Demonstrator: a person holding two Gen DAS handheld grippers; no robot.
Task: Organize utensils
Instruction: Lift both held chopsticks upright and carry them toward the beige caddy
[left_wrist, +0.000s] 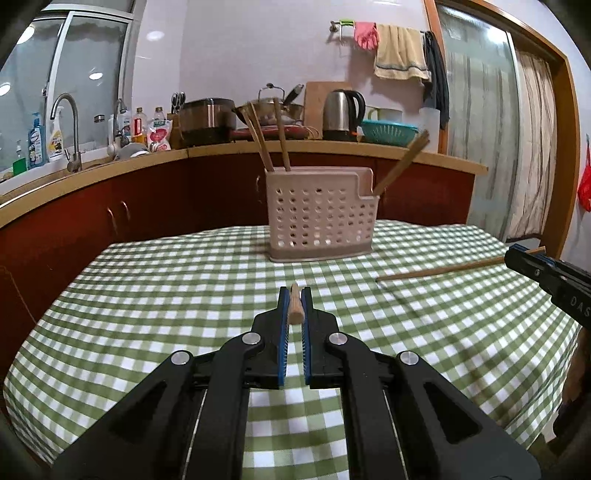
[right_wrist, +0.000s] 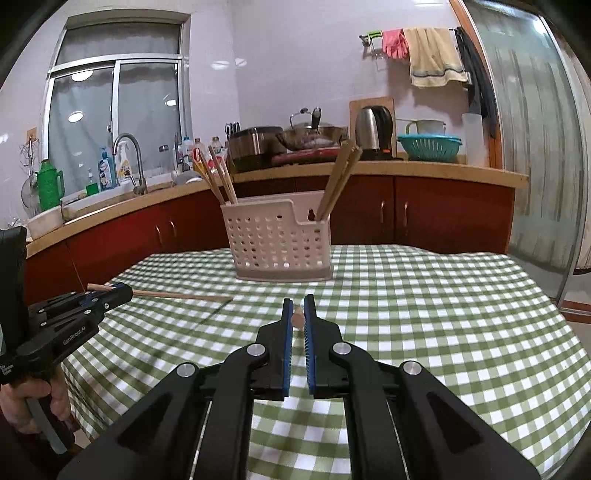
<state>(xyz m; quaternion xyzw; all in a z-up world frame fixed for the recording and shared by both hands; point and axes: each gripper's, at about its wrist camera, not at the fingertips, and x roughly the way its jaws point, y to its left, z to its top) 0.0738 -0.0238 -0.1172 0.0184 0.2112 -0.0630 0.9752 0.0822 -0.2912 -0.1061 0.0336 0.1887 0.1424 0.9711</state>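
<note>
Each tool, left (left_wrist: 294, 306) and right (right_wrist: 298, 317), is clamped on one chopstick (right_wrist: 181, 294) above the checked counter (left_wrist: 184, 280), and either long stick could pivot and miss the holder (left_wrist: 321, 212).

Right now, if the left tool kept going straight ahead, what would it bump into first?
Probably the checkered tablecloth, since the left tool, holding a chopstick, tilts slightly down; the white basket stands further along, though depth is unclear.
</note>
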